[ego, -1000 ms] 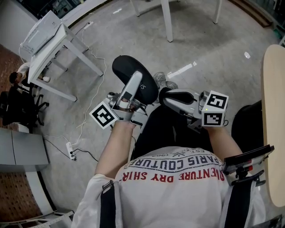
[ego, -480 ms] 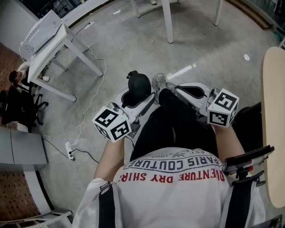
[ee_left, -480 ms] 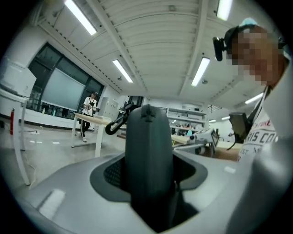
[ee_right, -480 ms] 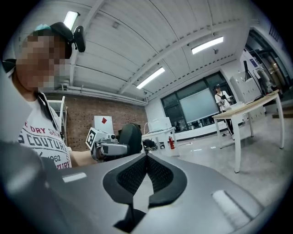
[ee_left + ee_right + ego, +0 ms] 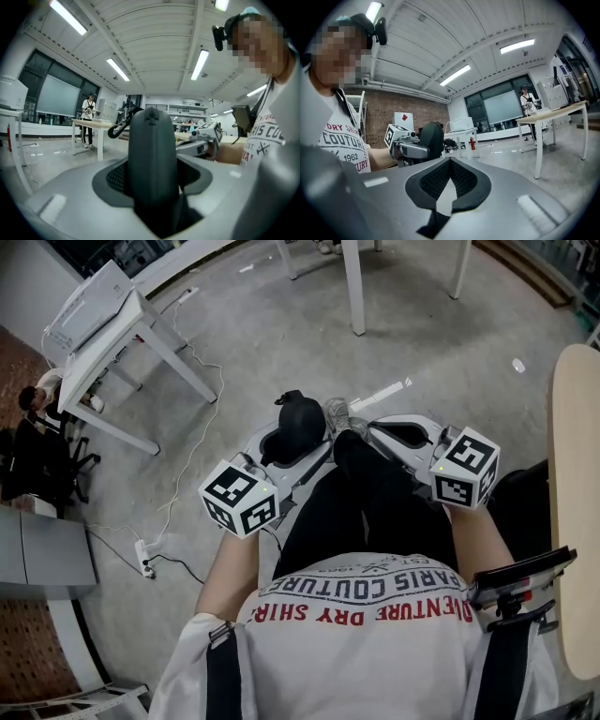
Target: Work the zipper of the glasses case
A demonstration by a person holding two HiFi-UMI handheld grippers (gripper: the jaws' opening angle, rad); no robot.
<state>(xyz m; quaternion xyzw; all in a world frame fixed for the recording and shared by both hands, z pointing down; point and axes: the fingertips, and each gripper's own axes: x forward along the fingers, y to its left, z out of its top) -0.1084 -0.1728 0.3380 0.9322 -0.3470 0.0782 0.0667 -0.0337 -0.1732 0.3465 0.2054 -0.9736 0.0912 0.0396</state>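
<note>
Presently seated, both grippers held over the lap above dark trousers (image 5: 375, 512). The left gripper (image 5: 287, 446) is clamped on the glasses case (image 5: 152, 154), a black hard shell standing upright, end-on between the jaws, with a black clip loop (image 5: 117, 130) hanging off its upper left. The right gripper (image 5: 450, 161) is closed, pads meeting at the tips with nothing between them. It sits just right of the case, not touching.

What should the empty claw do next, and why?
Probably open the right claw and move it toward the glasses case: it is shut on nothing, while the left claw grips the case.
</note>
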